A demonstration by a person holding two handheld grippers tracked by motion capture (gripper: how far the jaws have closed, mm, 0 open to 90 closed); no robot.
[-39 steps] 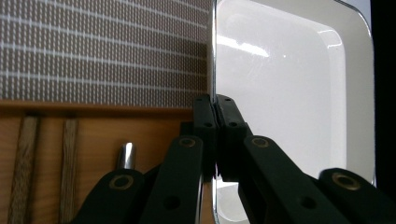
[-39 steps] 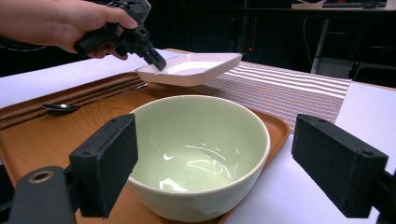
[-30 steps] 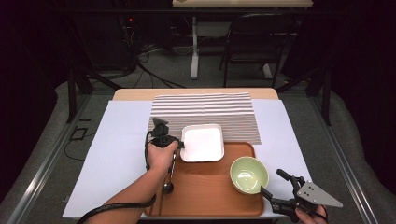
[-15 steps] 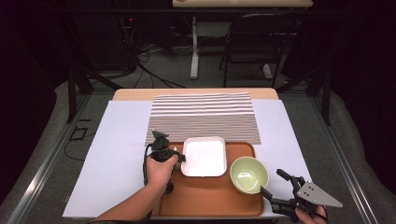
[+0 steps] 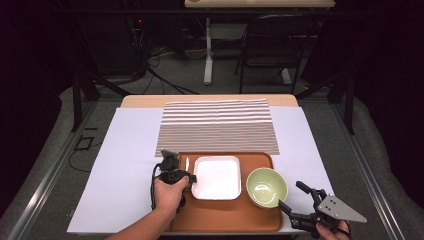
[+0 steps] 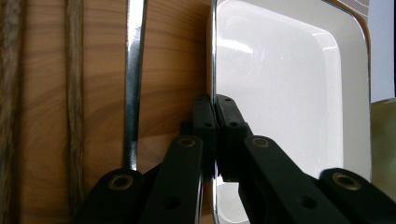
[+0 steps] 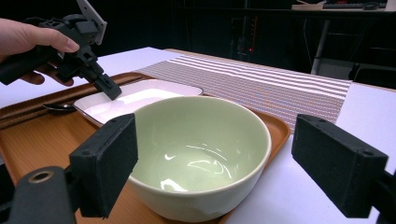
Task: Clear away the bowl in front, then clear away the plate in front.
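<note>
Dark room behind, a white-covered counter point(image 5: 125, 165) carries a striped mat point(image 5: 217, 125) and a tray point(image 5: 225, 217) at its near edge. Left gripper point(image 6: 215, 109) has its jaws clamped on the plate point(image 5: 217, 177) rim, the plate lying on the tray beside a spoon point(image 6: 133, 70); the setting out looks barely begun. Right gripper point(image 7: 215, 158) waits, jaws wide, before the bowl point(image 7: 201, 154).

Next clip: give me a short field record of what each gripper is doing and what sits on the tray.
left gripper: shut on the near-left rim of the plate
right gripper: open, bowl in front of its fingers, not touching
tray: holds plate, bowl and spoon
spoon: flat on the tray, just left of the plate
bowl: upright, empty, right of the plate
mat: striped, behind the tray
</note>
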